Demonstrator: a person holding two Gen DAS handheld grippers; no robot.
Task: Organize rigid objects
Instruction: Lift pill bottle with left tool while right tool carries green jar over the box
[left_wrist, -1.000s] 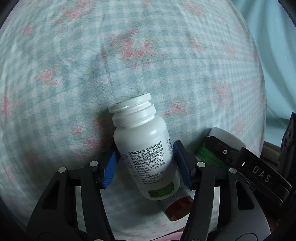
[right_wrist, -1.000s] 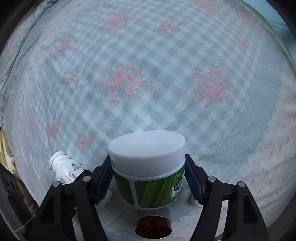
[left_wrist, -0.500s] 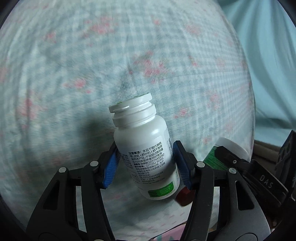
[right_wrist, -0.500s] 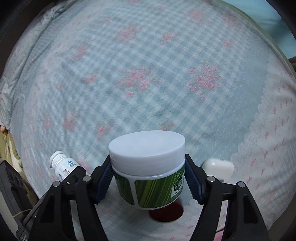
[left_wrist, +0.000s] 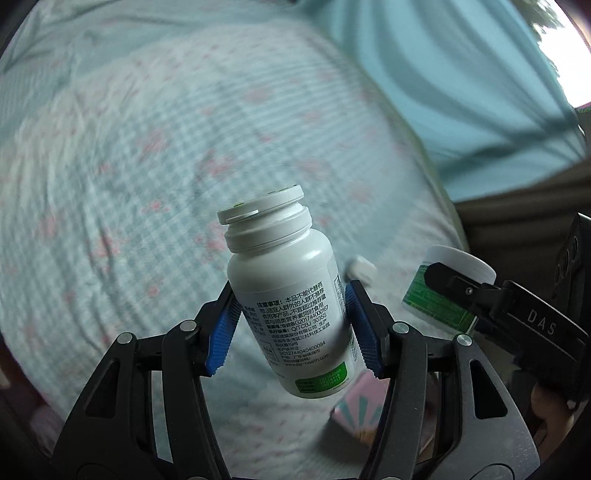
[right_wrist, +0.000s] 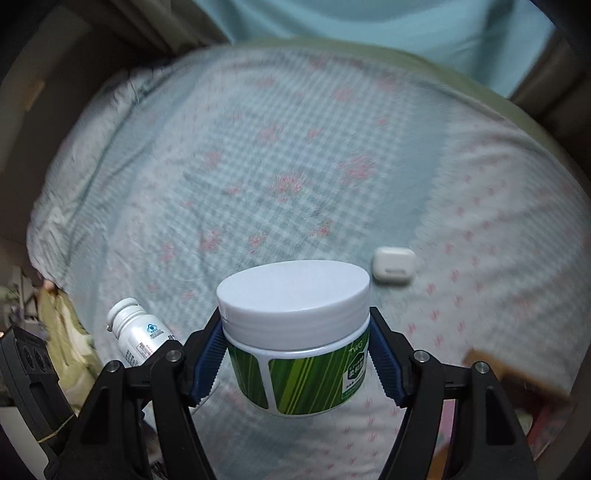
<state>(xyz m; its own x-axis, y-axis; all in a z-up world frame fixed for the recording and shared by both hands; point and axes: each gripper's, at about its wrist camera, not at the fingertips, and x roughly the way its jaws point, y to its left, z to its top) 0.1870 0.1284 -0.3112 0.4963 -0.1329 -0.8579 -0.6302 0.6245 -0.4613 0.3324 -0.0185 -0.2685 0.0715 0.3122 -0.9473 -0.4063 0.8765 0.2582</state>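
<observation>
My left gripper (left_wrist: 293, 328) is shut on a white pill bottle (left_wrist: 288, 295) with a green label, held tilted above the bed. My right gripper (right_wrist: 297, 363) is shut on a wide green-striped jar (right_wrist: 295, 332) with a white lid, also held above the bed. The jar shows in the left wrist view (left_wrist: 443, 291) at the right, in the other gripper. The pill bottle shows in the right wrist view (right_wrist: 136, 336) at the lower left. A white earbud case (right_wrist: 393, 265) lies on the bed beyond the jar; it also shows in the left wrist view (left_wrist: 360, 268).
The bed has a blue checked cover (right_wrist: 277, 147) with pink flowers and a white pink-dotted border (right_wrist: 498, 277). A pale blue curtain (left_wrist: 443, 92) hangs behind. A pink patterned box (left_wrist: 364, 402) lies below the left gripper. A brown thing (right_wrist: 513, 373) sits at the right edge.
Both grippers have risen and pulled back from the bed with their loads. More of the bed, the curtain and the earbud case have come into view. The dark red lid below has left view.
</observation>
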